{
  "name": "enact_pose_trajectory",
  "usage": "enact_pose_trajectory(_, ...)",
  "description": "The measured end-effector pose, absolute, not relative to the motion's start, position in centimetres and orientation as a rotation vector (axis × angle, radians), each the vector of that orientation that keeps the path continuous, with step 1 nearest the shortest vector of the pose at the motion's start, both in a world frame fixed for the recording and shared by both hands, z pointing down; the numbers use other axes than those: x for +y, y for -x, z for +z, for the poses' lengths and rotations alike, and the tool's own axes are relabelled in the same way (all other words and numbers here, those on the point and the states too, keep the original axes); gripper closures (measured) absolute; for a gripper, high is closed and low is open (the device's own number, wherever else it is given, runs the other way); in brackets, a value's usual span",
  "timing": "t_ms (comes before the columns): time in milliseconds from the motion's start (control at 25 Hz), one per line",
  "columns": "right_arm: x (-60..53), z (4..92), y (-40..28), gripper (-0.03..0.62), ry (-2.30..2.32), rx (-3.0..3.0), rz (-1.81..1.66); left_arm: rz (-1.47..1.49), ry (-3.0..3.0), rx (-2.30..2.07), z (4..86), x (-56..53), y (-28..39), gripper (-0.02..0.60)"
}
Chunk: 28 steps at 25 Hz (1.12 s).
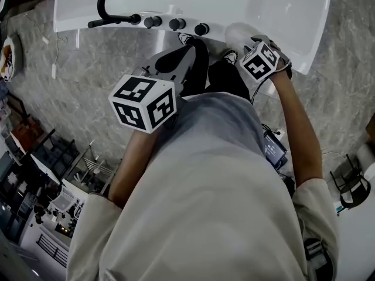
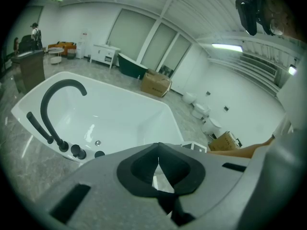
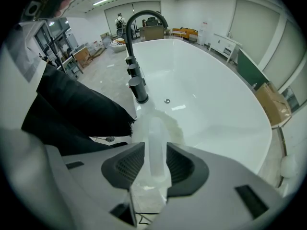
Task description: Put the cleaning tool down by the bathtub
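The cleaning tool (image 3: 156,147) rests on the bathtub (image 3: 216,99) rim.

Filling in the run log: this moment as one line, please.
left gripper: shut, empty | right gripper: open, cleaning tool between jaws | its head: at bathtub rim near taps

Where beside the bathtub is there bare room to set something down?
Bare: stone floor along the bathtub rim, left of the shoes, and floor beyond its right corner. Crowded: the rim near the faucet knobs, where the cleaning tool and right tongs are.
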State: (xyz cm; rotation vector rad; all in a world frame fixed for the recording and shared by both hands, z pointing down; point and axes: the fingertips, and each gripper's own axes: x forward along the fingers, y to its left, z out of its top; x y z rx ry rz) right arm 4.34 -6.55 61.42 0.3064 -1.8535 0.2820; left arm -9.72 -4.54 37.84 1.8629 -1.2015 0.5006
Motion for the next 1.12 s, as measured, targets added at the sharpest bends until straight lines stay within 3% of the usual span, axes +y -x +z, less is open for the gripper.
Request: enact_pose_trajectory(1120,-5.2,57.8,-6.3,0.475,-0.621,-1.899,0.538,0.417,-1.907,-1.124,38.2,-3.8,7.8,0.578)
